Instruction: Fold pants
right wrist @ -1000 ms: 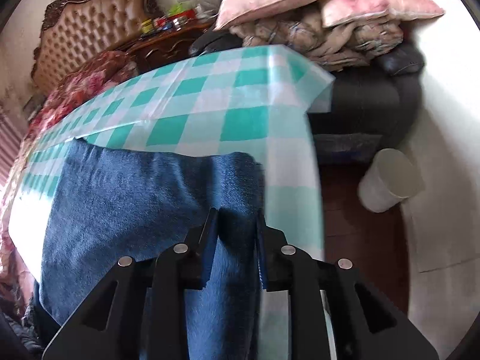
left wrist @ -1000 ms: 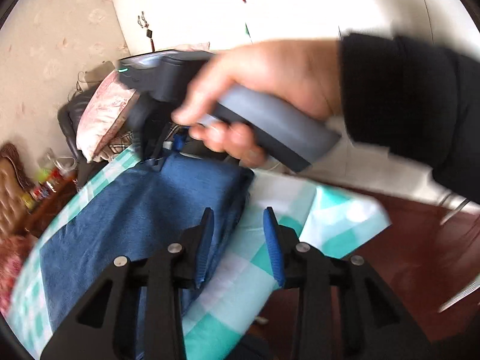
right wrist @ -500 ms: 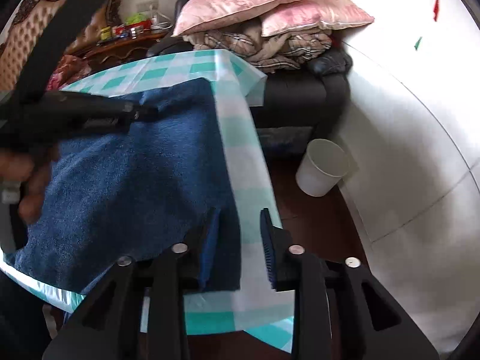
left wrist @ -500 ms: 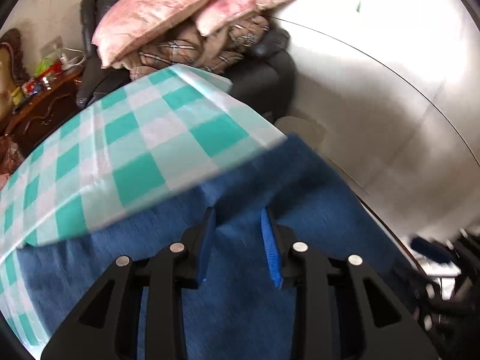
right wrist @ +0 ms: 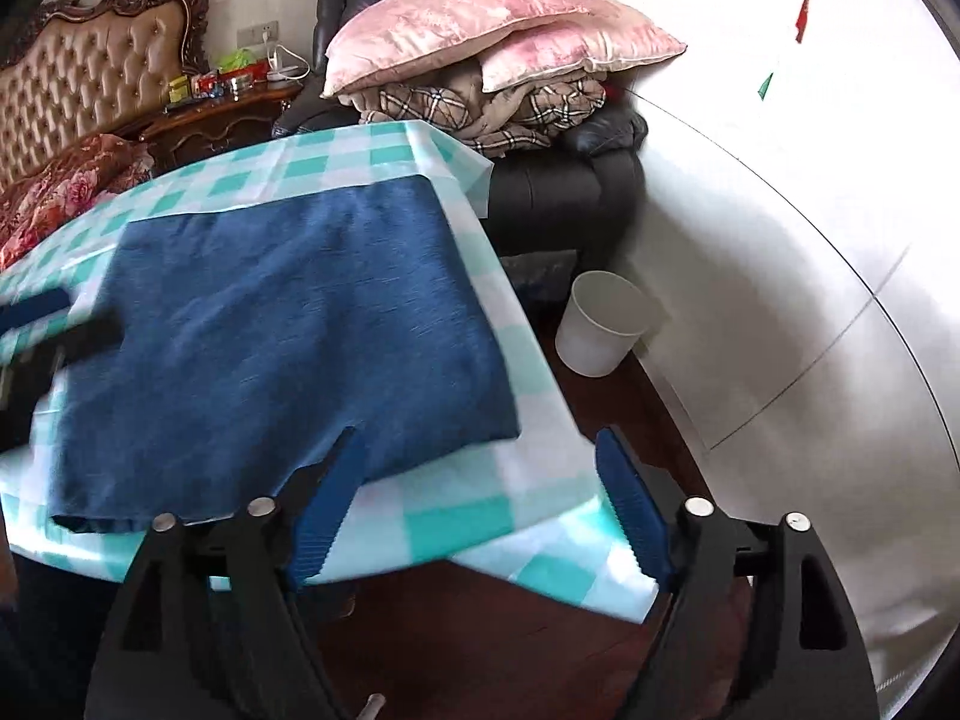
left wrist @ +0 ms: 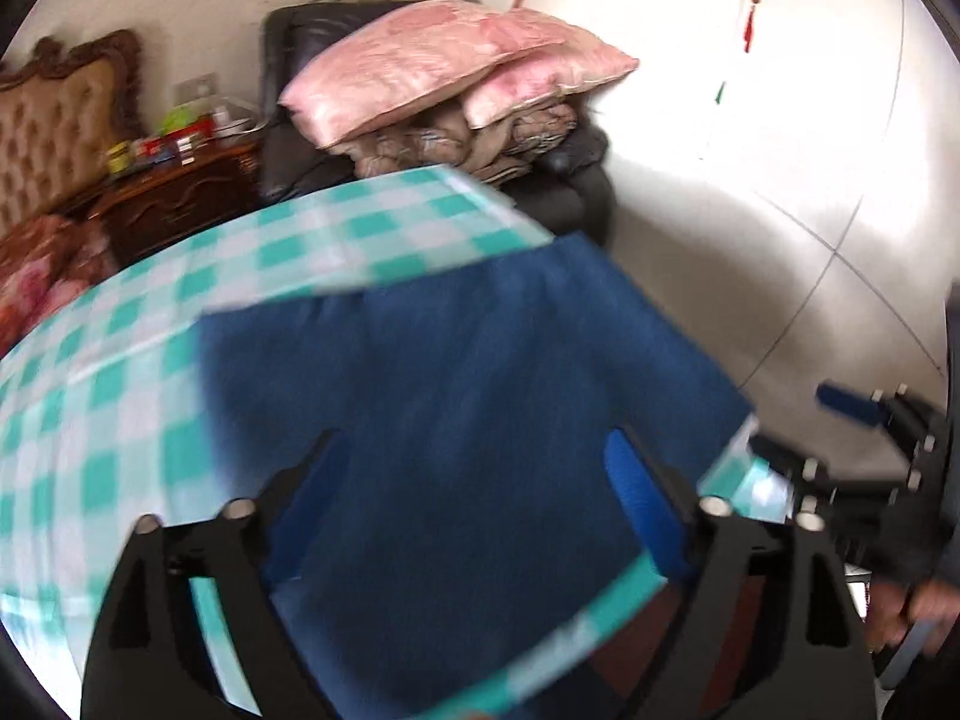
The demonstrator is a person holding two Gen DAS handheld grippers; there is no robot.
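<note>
The blue pants (right wrist: 282,324) were lying folded into a flat block on the table with the green-and-white checkered cloth (right wrist: 456,522), sitting toward the near right corner of it, with one edge running close along the right side of the table. The right gripper (right wrist: 480,498) hung just off that near corner, its jaws opening and already spread wide with nothing pinched between them, only cloth and floor showing in the gap. The left gripper (left wrist: 480,492) was over the pants from the other side, its jaws opening wide too, the denim visible between the blue pads (left wrist: 642,498) but not squeezed by them, though that view was pretty smeared. Each gripper poked into the edge of the other's camera. Behind the table sat a black armchair (right wrist: 564,192) piled with a plaid blanket and two pink pillows (right wrist: 480,18), and a white bin (right wrist: 606,324) stood on the floor beside the table
</note>
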